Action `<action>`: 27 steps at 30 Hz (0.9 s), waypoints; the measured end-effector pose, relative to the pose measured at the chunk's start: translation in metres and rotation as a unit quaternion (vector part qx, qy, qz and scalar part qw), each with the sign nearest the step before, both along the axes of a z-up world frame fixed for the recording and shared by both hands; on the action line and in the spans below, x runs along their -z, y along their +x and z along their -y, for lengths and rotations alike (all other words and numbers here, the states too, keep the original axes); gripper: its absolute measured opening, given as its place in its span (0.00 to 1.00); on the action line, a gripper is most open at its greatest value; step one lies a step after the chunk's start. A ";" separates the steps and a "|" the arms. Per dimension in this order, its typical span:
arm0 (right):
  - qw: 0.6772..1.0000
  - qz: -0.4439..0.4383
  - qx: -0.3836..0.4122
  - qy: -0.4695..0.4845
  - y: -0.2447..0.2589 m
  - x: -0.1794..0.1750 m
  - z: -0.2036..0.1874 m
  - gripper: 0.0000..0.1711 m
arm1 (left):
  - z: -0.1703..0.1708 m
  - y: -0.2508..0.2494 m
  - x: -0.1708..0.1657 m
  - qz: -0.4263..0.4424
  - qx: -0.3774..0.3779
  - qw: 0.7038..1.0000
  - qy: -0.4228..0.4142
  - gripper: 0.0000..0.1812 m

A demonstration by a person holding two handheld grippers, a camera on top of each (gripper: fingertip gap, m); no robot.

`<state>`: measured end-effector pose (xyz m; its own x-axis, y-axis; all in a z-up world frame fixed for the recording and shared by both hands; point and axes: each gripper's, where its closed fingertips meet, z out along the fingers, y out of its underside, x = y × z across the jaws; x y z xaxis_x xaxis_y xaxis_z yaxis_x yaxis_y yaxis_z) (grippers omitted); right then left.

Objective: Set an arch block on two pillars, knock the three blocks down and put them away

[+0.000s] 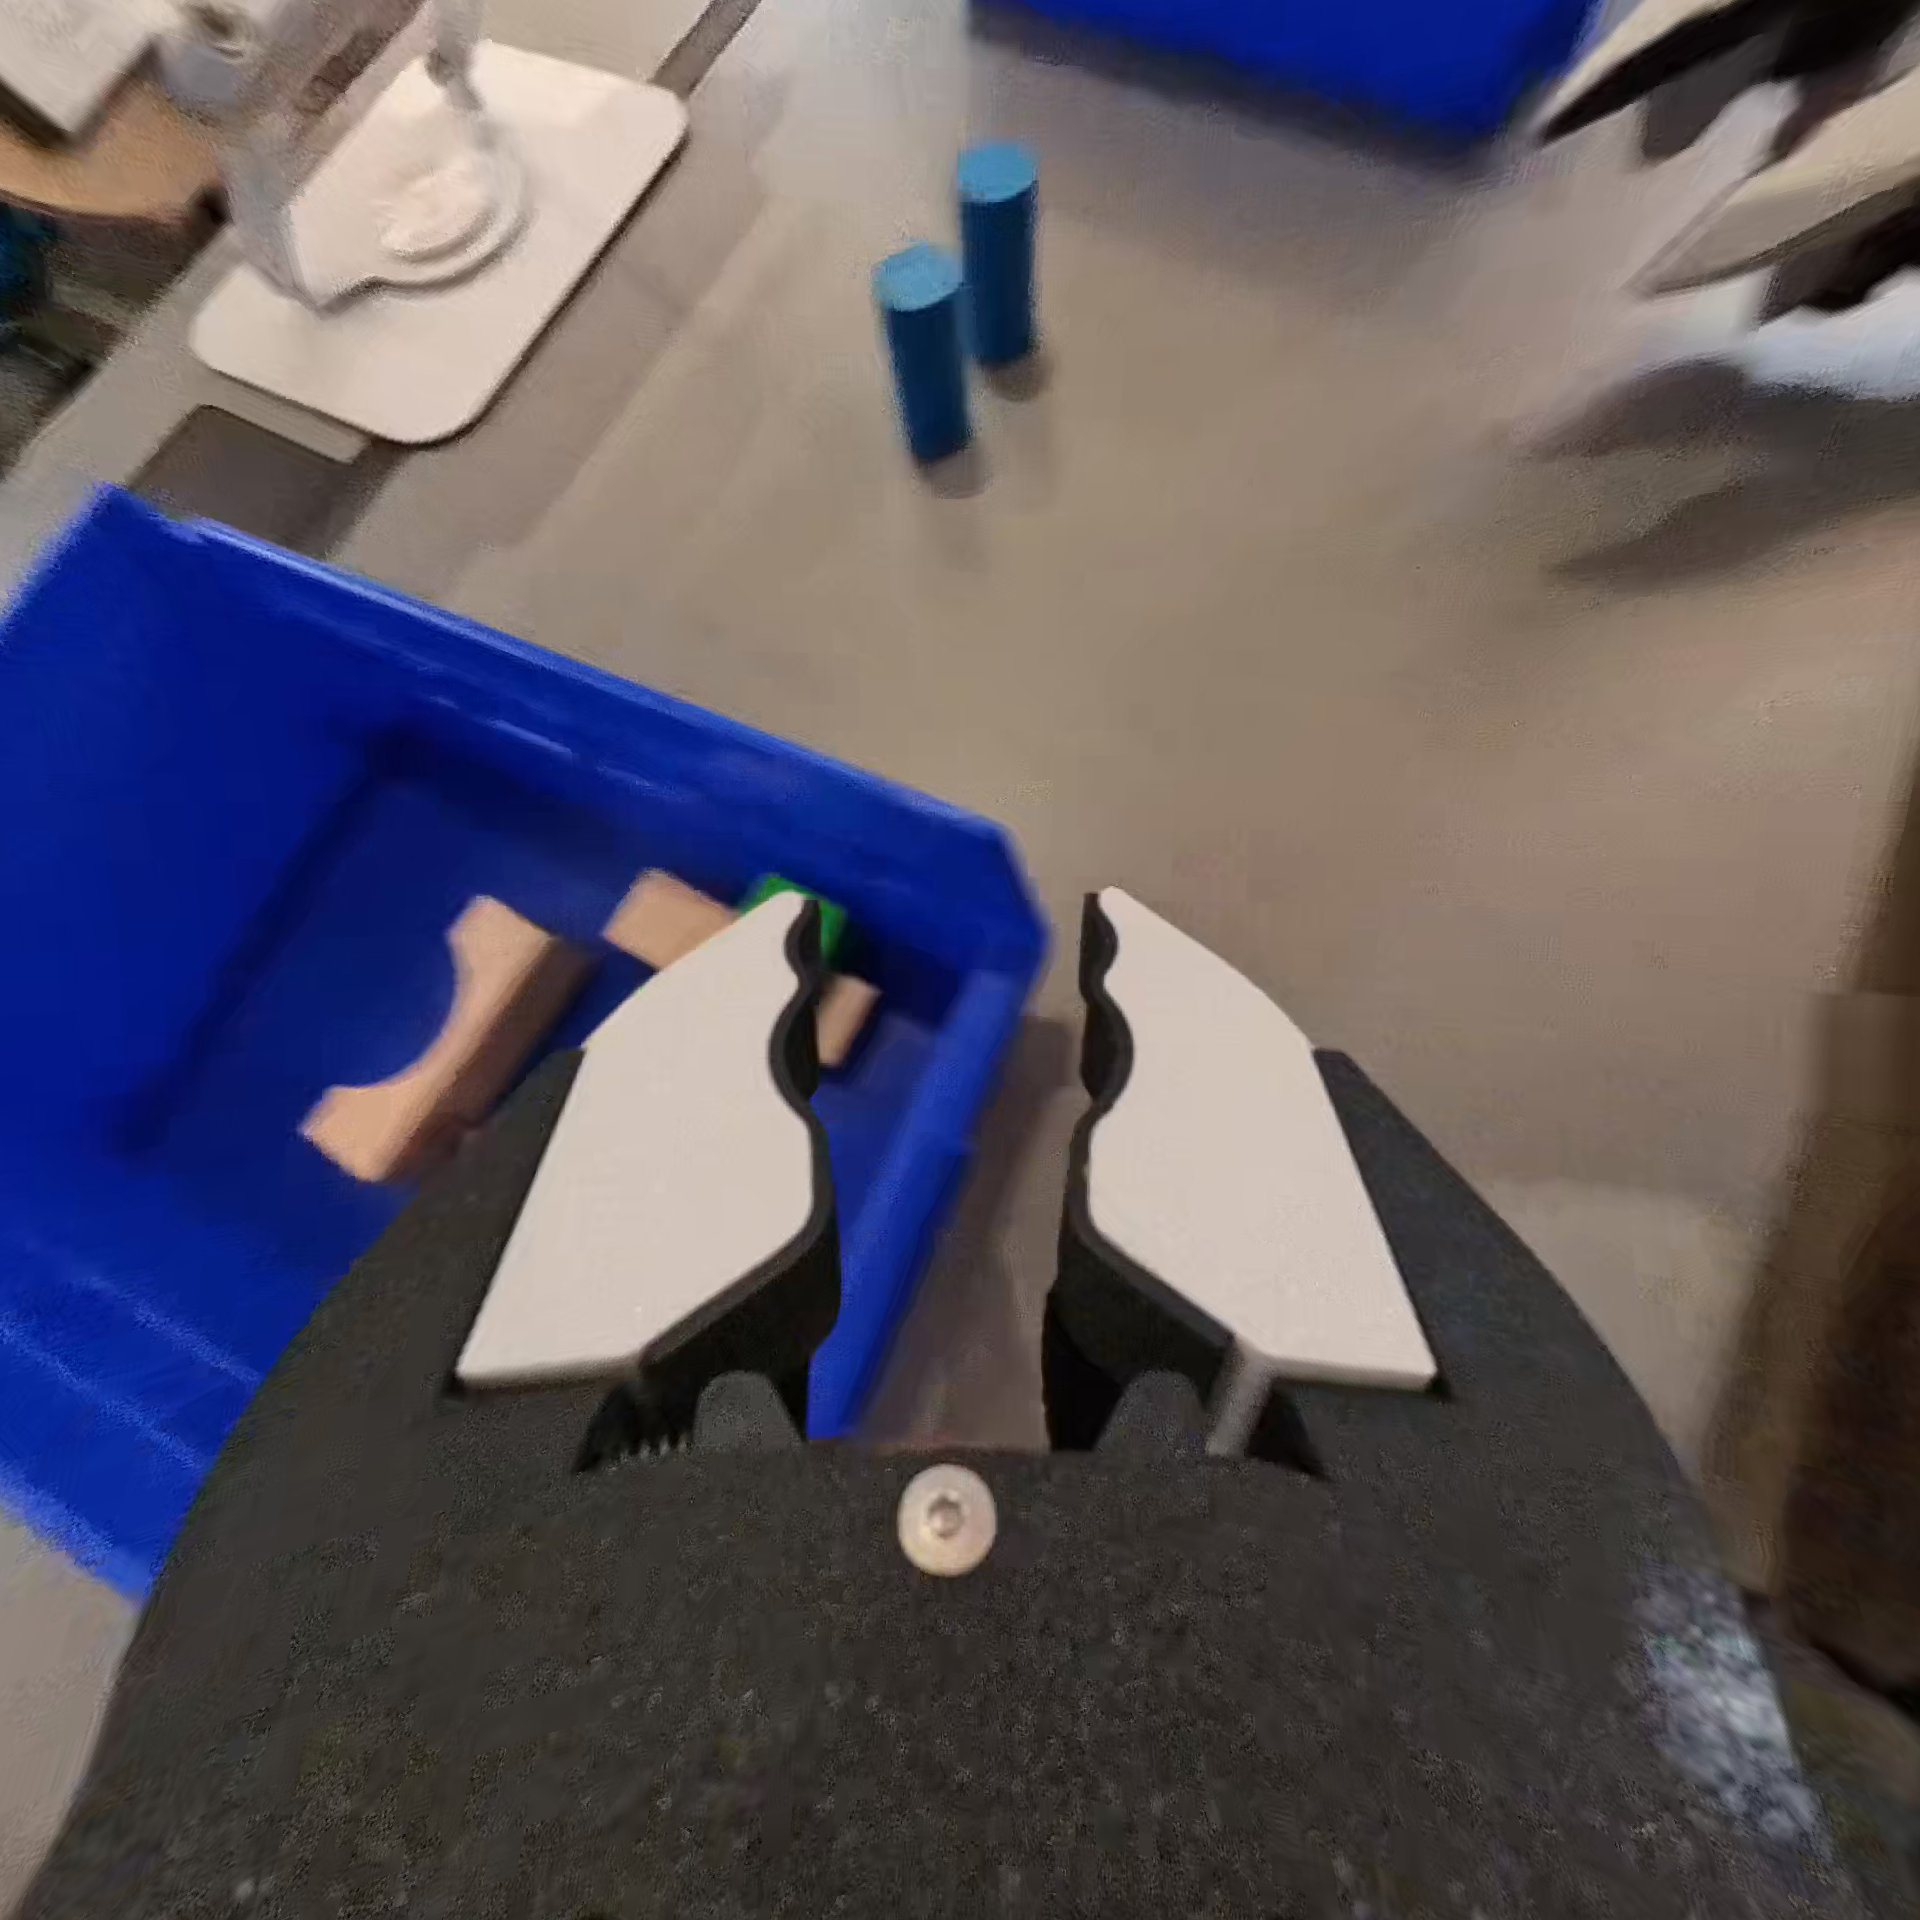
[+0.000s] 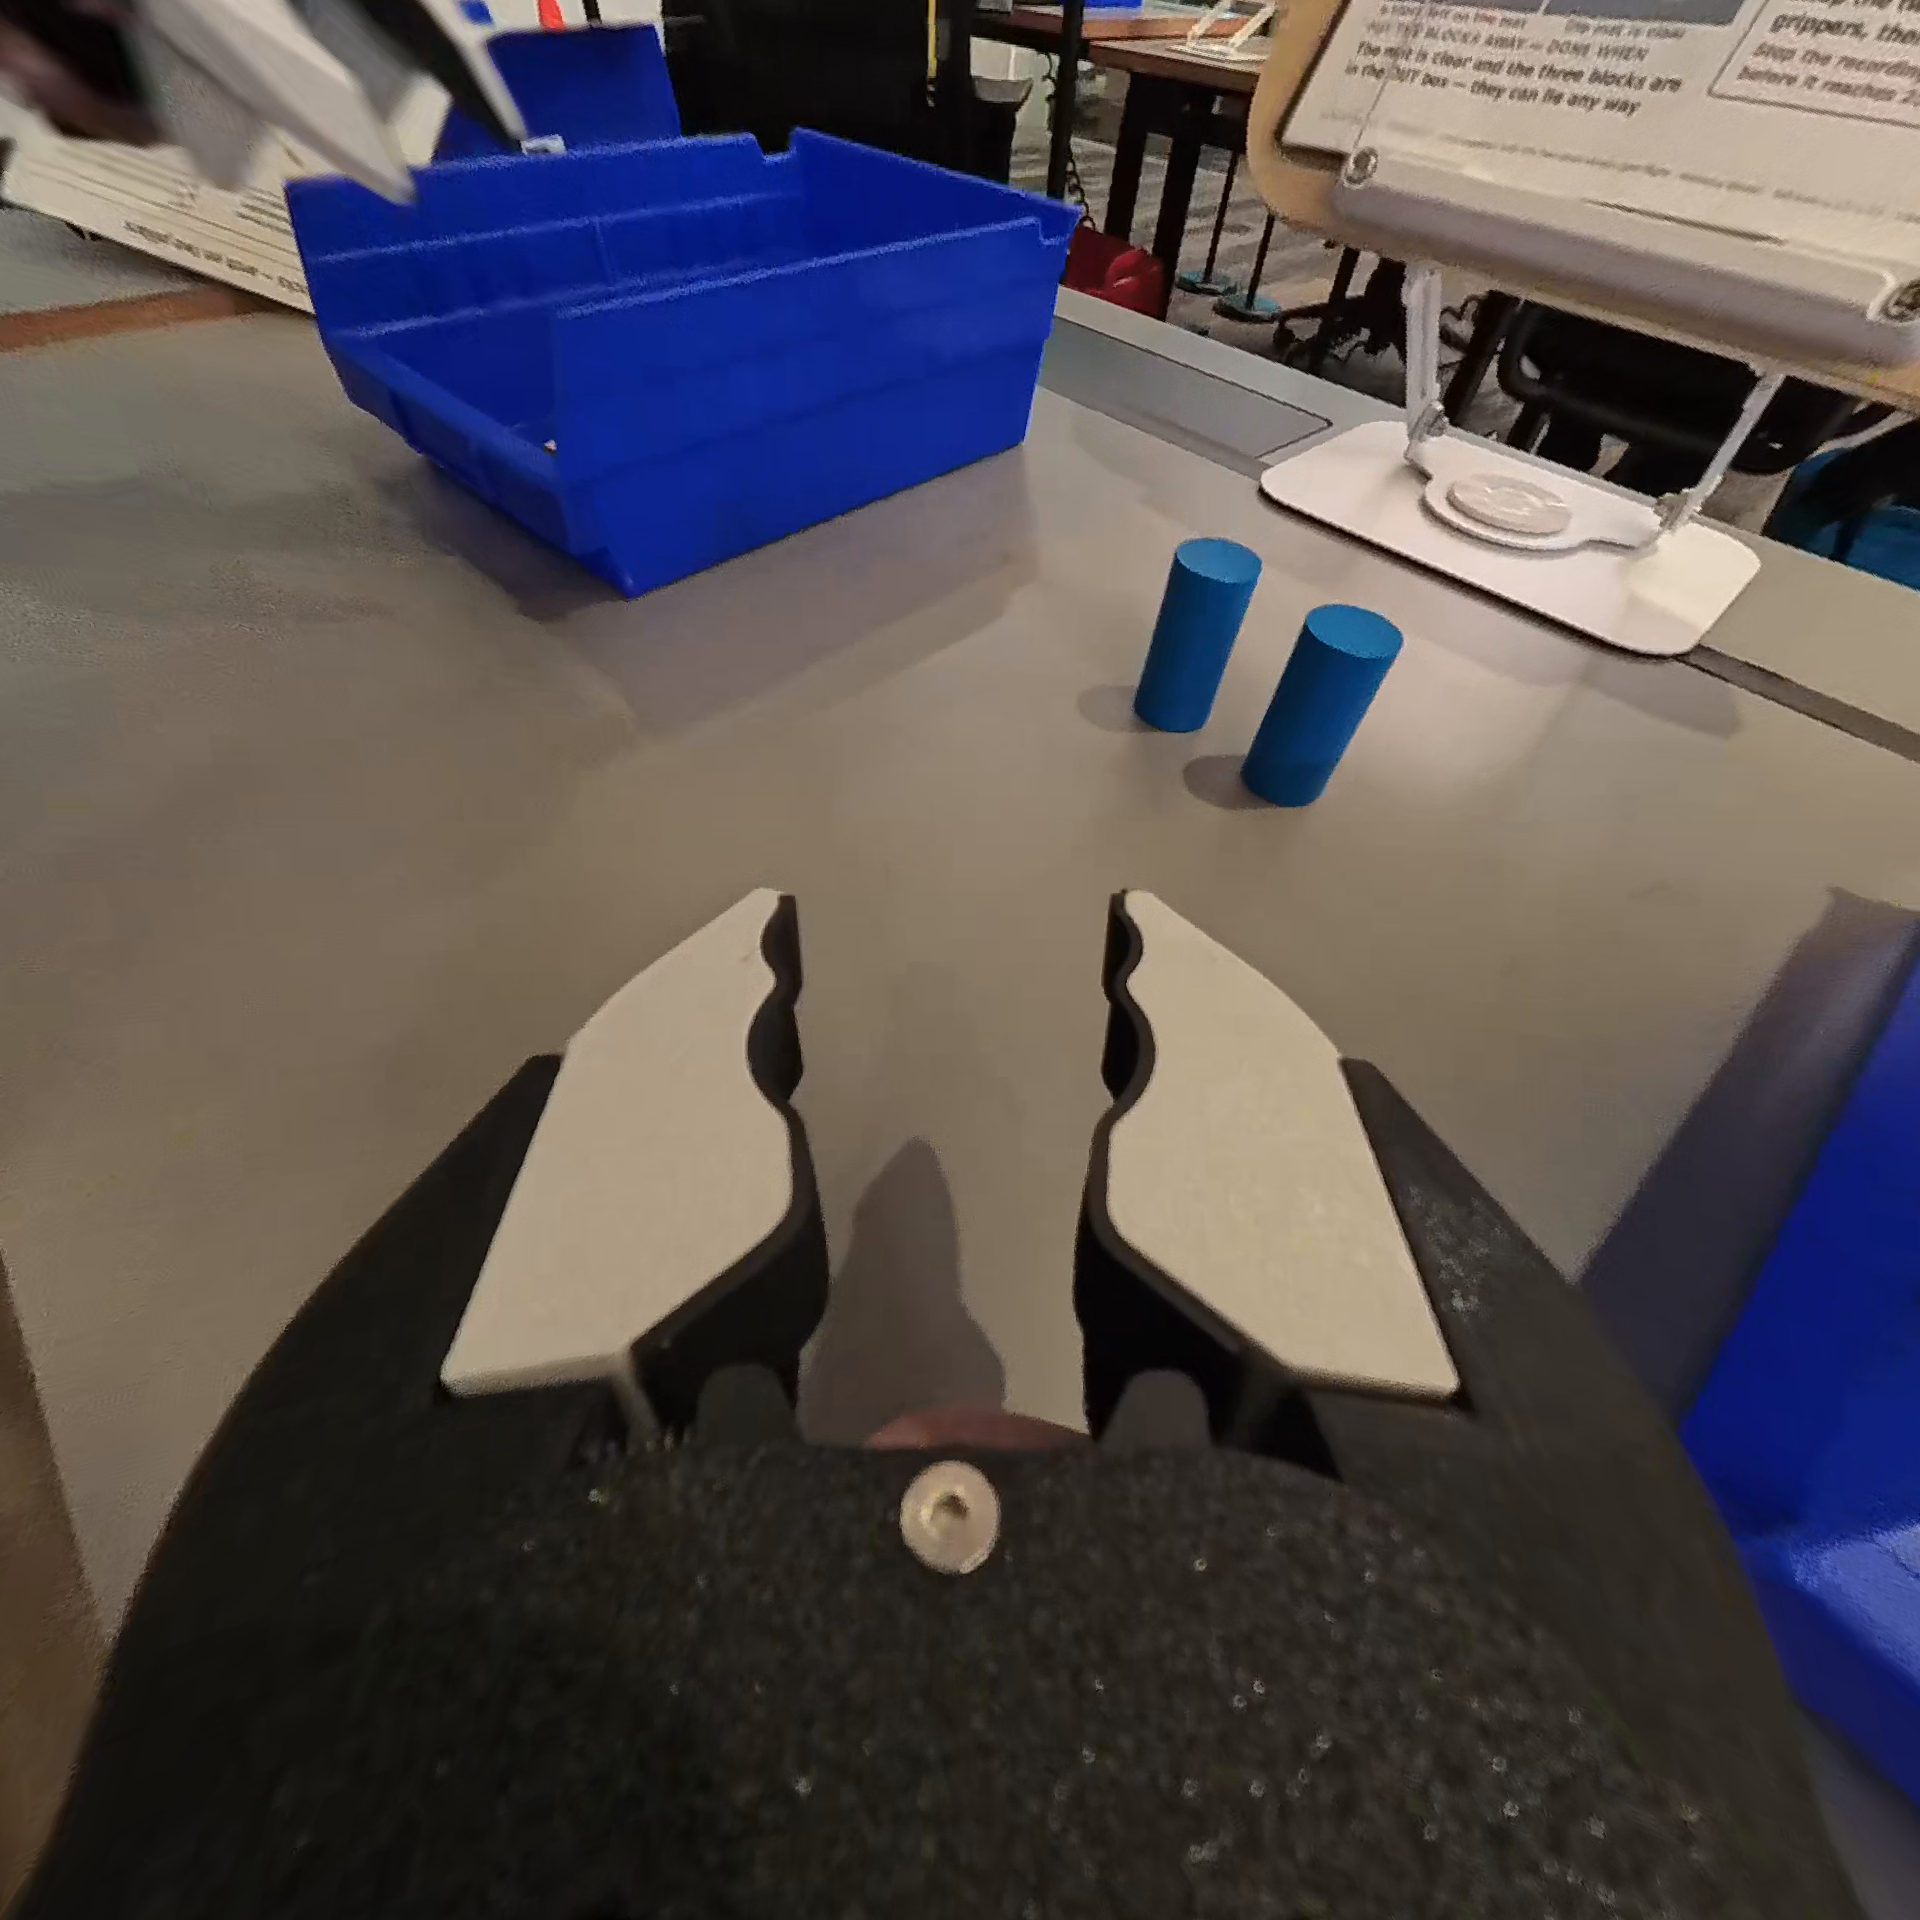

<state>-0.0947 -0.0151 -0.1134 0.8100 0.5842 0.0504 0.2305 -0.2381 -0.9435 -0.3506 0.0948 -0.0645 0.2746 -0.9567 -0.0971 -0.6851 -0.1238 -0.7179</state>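
Observation:
Two blue cylinder pillars (image 2: 1195, 636) (image 2: 1320, 704) stand upright side by side on the grey table; they also show in the left wrist view (image 1: 925, 353) (image 1: 1000, 255). A wooden arch block (image 1: 447, 1049) lies in a blue bin (image 1: 623, 717) with another wooden block (image 1: 665, 920) and a green block (image 1: 805, 925). My left gripper (image 1: 945, 914) is open and empty above the bin's right rim. My right gripper (image 2: 951, 914) is open and empty over bare table, short of the pillars. The left gripper appears blurred in the right wrist view (image 2: 260, 94).
The blue bin (image 2: 810, 353) stands at the back left of the right wrist view. A second blue bin (image 2: 1839, 1403) sits at the right edge. A white stand (image 2: 1527, 530) holding a sheet is behind the pillars. The right gripper (image 1: 1745, 208) shows blurred at the upper right.

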 end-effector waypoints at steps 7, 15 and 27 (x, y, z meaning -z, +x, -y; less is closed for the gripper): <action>1.000 -0.002 0.000 0.006 0.000 -0.005 0.002 0.32 | -0.059 -0.011 0.074 -0.224 0.082 0.971 -0.027 0.27; 1.000 -0.002 0.018 -0.009 0.010 0.002 0.000 0.32 | -0.067 -0.012 0.108 -0.272 0.134 0.953 -0.010 0.18; 1.000 -0.018 0.013 -0.013 0.013 -0.001 -0.001 0.31 | -0.068 -0.039 0.003 -0.218 0.077 0.973 0.020 0.18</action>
<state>-0.0819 -0.0139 -0.1123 0.8265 0.5629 0.0055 0.1889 -0.2681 -0.9447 -0.3893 0.1630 -0.0677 0.0521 -0.9764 -0.2095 -0.9340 0.0267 -0.3563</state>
